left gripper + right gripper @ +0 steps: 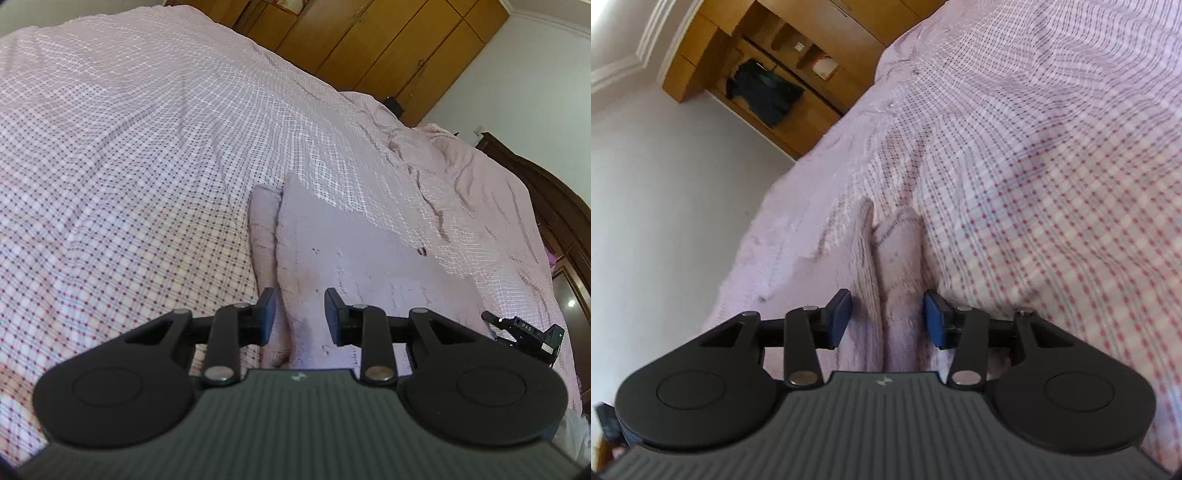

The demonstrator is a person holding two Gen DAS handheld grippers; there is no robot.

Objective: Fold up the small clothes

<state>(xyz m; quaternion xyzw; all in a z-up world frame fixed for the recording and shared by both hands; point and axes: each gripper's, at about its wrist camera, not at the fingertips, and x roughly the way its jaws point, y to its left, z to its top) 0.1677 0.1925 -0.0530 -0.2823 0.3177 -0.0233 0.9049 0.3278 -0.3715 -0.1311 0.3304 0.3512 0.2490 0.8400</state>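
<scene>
A small pale pink garment (343,254) lies flat on the checked bedsheet (129,155), with a folded edge along its left side. My left gripper (300,314) is open and hangs just above the garment's near left part, its jaws apart over the folded edge. In the right wrist view the same garment (897,266) shows as a narrow raised fold running away from me. My right gripper (887,318) is open, its blue-padded jaws standing on either side of that fold. The right gripper's body (524,328) shows at the left view's right edge.
The bed (1052,166) fills both views, rumpled toward its far side (424,162). Wooden wardrobes (369,40) stand beyond it. A wooden headboard (554,199) is at the right. An open closet with dark hanging clothes (764,92) is past the bed's edge.
</scene>
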